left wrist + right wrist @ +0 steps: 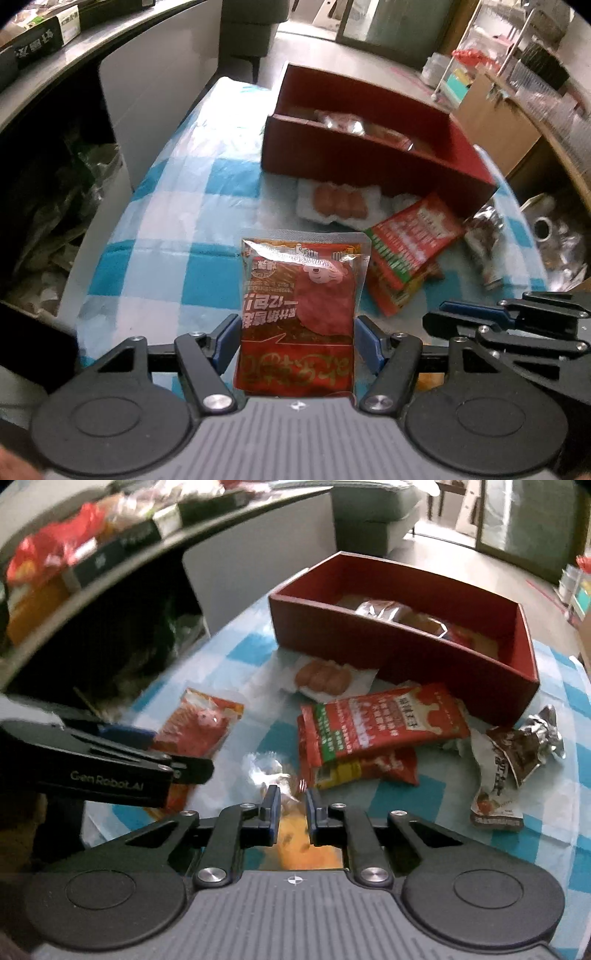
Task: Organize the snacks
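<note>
The left gripper (297,332) has its jaws pinching a glossy red foil snack pouch (301,295) printed with a pink cartoon pig, held above the blue-and-white checked bench (177,229). The right gripper (291,808) has its jaws pressed onto a crinkly clear-and-orange snack packet (293,834). A red cardboard box (406,653) of snacks sits toward the far edge.

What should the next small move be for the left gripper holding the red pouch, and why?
Probably carry it forward toward the red box. The left gripper is shut on the red snack pouch, which looks lifted off the checked tablecloth, and the box beyond it already holds packets with room left. The right gripper has clamped a clear-wrapped snack, so it can follow.
</note>
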